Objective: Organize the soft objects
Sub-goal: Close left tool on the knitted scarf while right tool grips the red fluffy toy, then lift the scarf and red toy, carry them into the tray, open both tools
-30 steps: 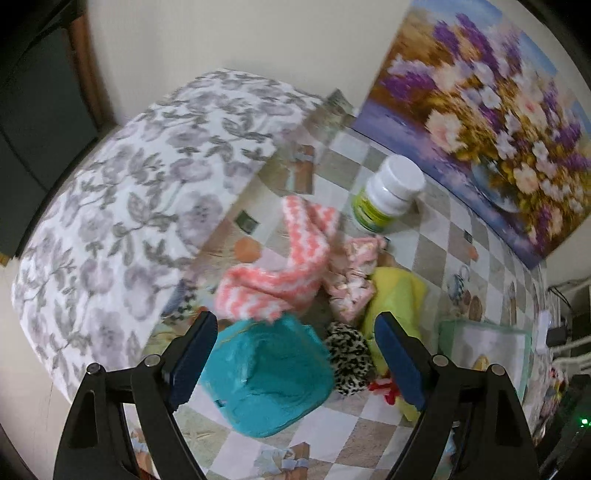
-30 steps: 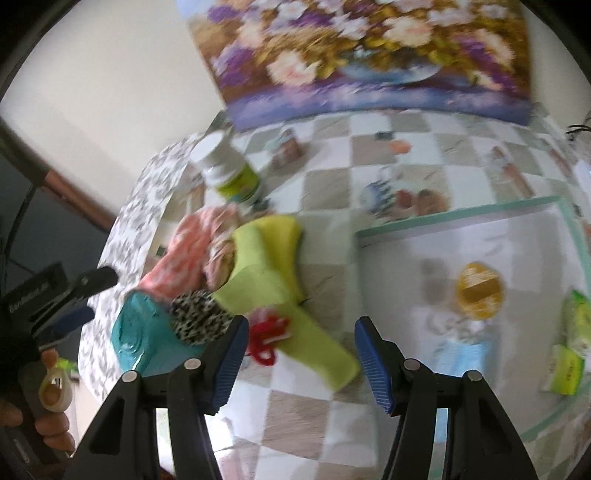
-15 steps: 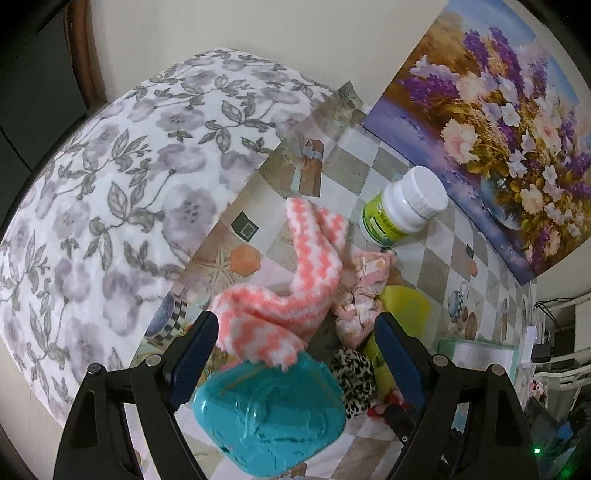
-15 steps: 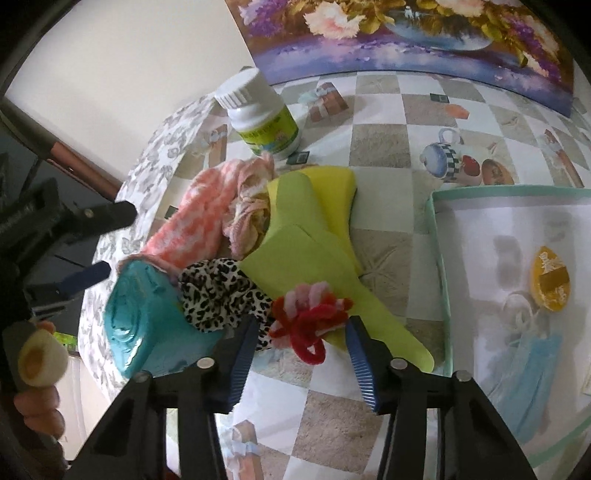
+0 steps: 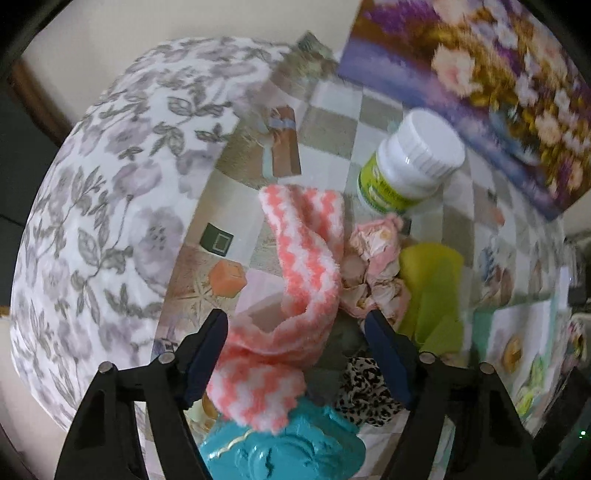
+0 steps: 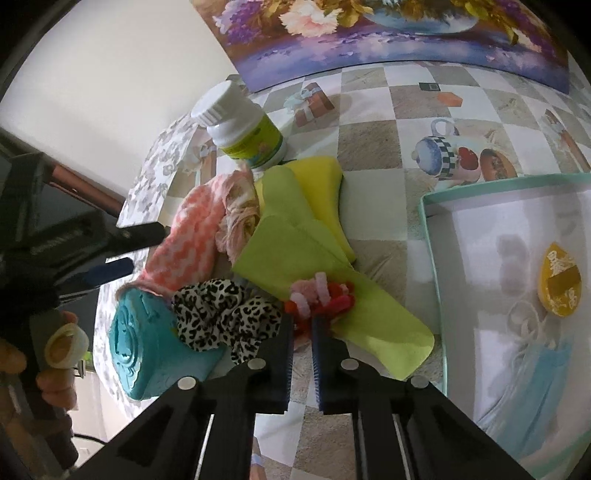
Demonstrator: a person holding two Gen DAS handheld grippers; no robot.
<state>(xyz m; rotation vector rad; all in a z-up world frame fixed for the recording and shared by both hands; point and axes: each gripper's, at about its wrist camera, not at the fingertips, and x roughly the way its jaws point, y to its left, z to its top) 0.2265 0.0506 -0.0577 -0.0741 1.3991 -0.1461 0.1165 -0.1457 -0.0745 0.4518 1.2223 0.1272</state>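
Note:
A pile of soft things lies on the checkered tablecloth. A pink-and-white zigzag sock [image 5: 306, 258] [image 6: 184, 240] lies between the open fingers of my left gripper [image 5: 295, 328]. Beside it lie a crumpled pink cloth [image 5: 373, 266], a yellow-green cloth [image 6: 295, 247] and a leopard-print scrunchie [image 6: 221, 314] [image 5: 365, 387]. My right gripper [image 6: 302, 325] is shut on a red-and-pink fuzzy scrunchie [image 6: 321, 295] lying on the green cloth.
A teal plastic lid [image 6: 147, 350] [image 5: 280, 450] lies at the pile's near edge. A white-capped green bottle [image 6: 243, 125] [image 5: 406, 162] stands behind it. A shallow teal-rimmed box [image 6: 428, 236] at the right holds a face mask and a yellow item. A flower painting [image 6: 369, 29] leans on the wall.
My right gripper has moved in and closed its fingers on the red-and-pink scrunchie. My left gripper has moved forward so its open fingers straddle the zigzag sock.

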